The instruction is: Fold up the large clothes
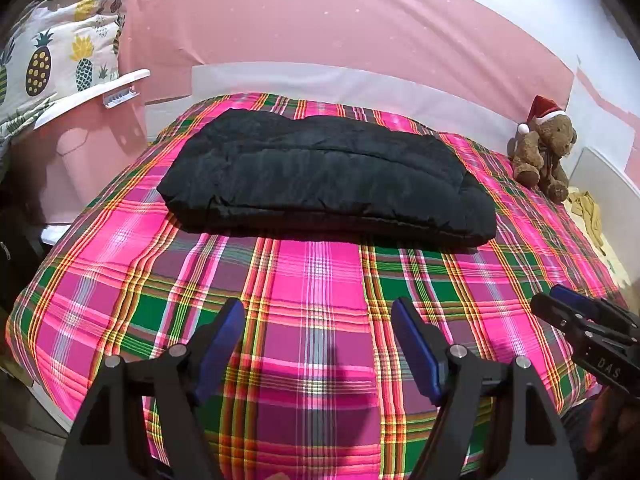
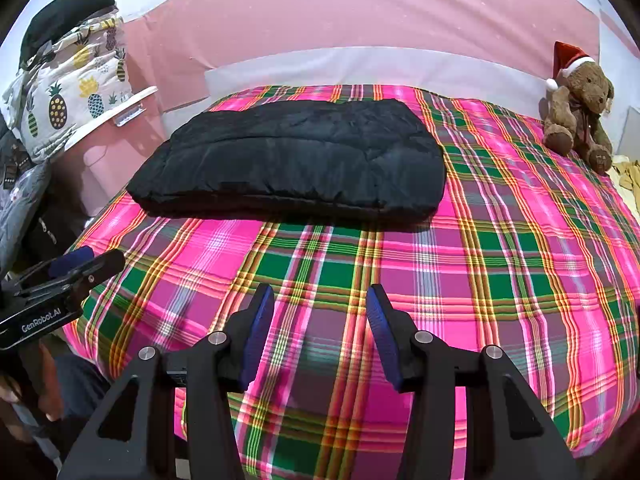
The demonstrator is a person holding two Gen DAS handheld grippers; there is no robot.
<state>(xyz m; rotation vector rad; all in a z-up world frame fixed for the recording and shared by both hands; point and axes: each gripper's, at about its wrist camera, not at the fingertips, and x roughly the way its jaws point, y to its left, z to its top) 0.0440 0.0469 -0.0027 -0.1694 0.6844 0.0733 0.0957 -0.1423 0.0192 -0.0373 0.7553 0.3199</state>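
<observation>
Here a bed (image 1: 320, 280) under a pink-and-green plaid cover carries the folded black garment (image 1: 324, 180) at its far middle, a teddy bear (image 2: 576, 112) at the right corner; pink wall behind. The left hand-held gripper (image 1: 318, 344) and right hand-held gripper (image 2: 320, 332) hover released, holding nothing.

left gripper (image 1: 318, 344) held low and level, jaws spread wide, blue pads (image 1: 222, 344) facing each other with nothing between them; seen from the right wrist view as a black body at the left edge (image 2: 86, 262), tips pointing forward. right gripper (image 2: 320, 332) likewise level, jaws parted and holding nothing, blue pads (image 2: 258, 332) visible; appears at the right edge of the left wrist view (image 1: 560, 300), just beside the left one.
</observation>
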